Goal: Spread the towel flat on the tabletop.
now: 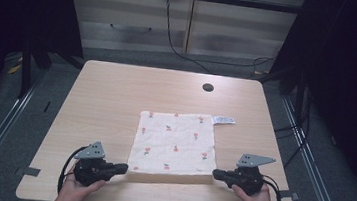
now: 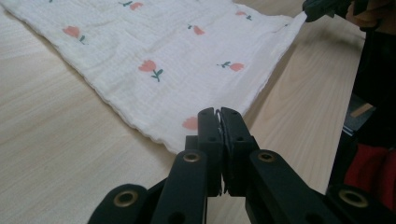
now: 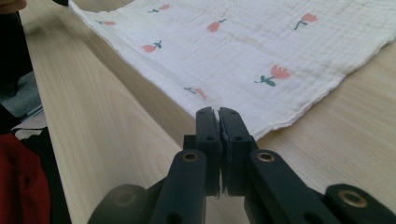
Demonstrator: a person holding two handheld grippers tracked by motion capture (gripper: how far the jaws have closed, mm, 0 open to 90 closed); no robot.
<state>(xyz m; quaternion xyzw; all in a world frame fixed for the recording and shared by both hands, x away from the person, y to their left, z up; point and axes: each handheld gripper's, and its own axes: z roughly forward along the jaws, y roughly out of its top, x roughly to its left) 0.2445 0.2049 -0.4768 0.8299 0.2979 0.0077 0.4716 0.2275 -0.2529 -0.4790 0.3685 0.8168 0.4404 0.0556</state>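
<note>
I have both near corners of the white tulip-printed muslin cloth (image 1: 174, 143) pinched, left tool (image 1: 122, 167) and right tool (image 1: 217, 174) clamped, lying on the pale wooden surface (image 1: 106, 98). Next, I judge, lift evenly and fold forward.

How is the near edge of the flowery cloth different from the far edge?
The near edge of the white tulip-print cloth is lifted off the light wooden table, pinched at both corners by the left gripper and right gripper. The far edge lies flat, with a white tag. Both are straight.
</note>
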